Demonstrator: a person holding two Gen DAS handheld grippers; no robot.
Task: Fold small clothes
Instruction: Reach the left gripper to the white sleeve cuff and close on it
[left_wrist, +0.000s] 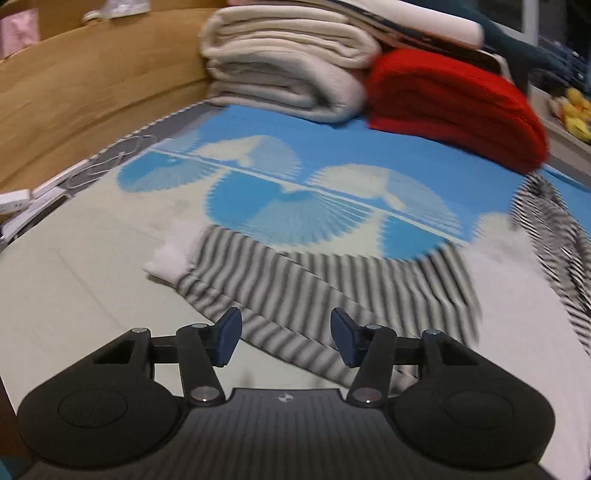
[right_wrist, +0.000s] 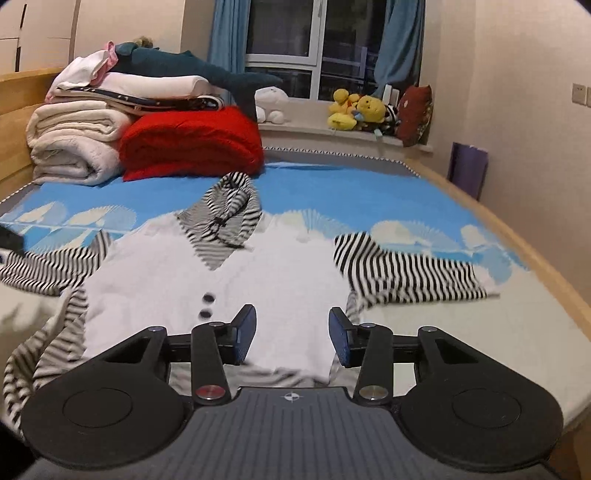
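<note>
On the bed with the blue-and-cream fan-patterned cover (right_wrist: 332, 192), a small white garment with black-and-white striped sleeves and a striped hood (right_wrist: 229, 269) lies spread out face up, its two dark buttons (right_wrist: 207, 304) showing on the front. In the right wrist view the hood (right_wrist: 231, 206) is bunched at the collar, the garment's striped sleeve on the right of that view (right_wrist: 410, 275) stretches outward and looks fairly flat, and the opposite sleeve (right_wrist: 48, 269) lies rumpled, with more striped fabric crumpled near the lower hem.

The right claw (right_wrist: 292, 334) hovers just above the white front near the hem, its jaws wide apart and holding nothing. The left claw (left_wrist: 286, 338) is over one striped sleeve (left_wrist: 295, 288), whose white cuff (left_wrist: 168, 260) points away toward the wooden bed frame (left_wrist: 92, 85); its jaws are also wide and empty, and the view is blurred, so whether the pads touch the cloth cannot be told.

By my reading the folding has hardly begun: the garment is laid out but no sleeve is turned in and no fold crosses the body. Left to do are drawing both sleeves over the front, tucking the hood, and doubling the body up from the hem.

At the head of the bed a stack of folded cream blankets (right_wrist: 70, 144) and a folded red blanket (right_wrist: 192, 144) sit well apart from the garment.
</note>
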